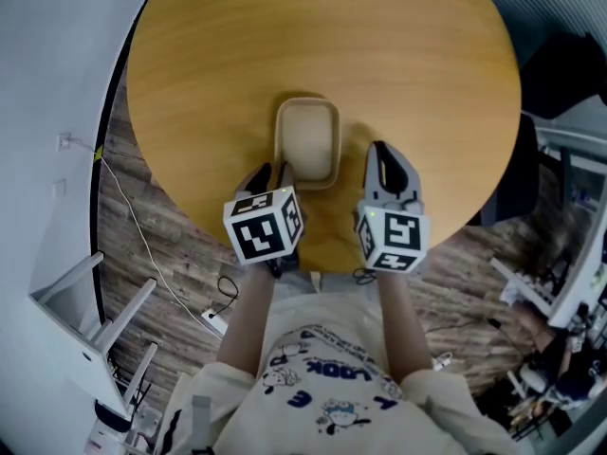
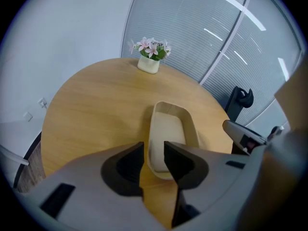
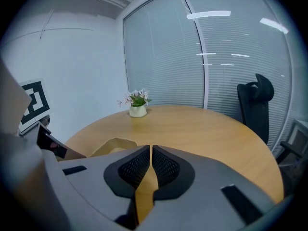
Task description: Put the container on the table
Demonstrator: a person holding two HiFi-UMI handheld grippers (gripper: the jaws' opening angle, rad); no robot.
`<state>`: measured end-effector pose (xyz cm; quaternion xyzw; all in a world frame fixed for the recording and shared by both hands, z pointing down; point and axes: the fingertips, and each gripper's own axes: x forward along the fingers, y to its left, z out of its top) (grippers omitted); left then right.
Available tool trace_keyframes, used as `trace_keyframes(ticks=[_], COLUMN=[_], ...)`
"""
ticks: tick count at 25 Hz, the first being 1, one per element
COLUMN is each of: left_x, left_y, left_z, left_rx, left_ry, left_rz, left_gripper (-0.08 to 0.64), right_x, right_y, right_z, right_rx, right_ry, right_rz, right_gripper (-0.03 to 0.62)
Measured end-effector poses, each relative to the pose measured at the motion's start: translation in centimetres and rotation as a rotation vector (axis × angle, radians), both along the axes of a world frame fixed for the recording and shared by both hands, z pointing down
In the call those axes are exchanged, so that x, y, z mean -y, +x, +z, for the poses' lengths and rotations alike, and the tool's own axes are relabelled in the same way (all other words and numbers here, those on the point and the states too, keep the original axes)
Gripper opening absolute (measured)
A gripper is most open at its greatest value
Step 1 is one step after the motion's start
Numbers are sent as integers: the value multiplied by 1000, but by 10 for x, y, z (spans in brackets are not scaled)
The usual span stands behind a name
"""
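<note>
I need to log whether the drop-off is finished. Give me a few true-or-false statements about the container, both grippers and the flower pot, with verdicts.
1. The container rests on the table. True.
2. The left gripper is clamped on the container's rim. False: its jaws stand apart, and no pad presses on the container.
3. The right gripper is shut with nothing between its jaws. True.
4. The flower pot stands inside the container. False: it stands at the table's far edge, well apart from the container.
</note>
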<state>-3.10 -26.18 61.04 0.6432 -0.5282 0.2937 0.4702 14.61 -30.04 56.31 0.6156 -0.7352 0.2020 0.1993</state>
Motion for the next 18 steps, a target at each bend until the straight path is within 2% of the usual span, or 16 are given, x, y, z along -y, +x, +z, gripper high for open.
trace_keyframes(ticks=[7, 13, 18], left_x=[12, 30, 34], left_y=[-2, -9, -16], left_z=[-53, -115, -165], left_rx=[-14, -12, 39], left_ry=[136, 368, 524], left_rz=[22, 20, 20], left_gripper=[109, 19, 5], right_x=[0, 5, 3], right_y=[-3, -11, -15], right_z=[-40, -84, -123], right_rx=[2, 10, 13], right_ry=[75, 165, 245], right_rz=[1, -16, -17], right_gripper=[15, 15, 15])
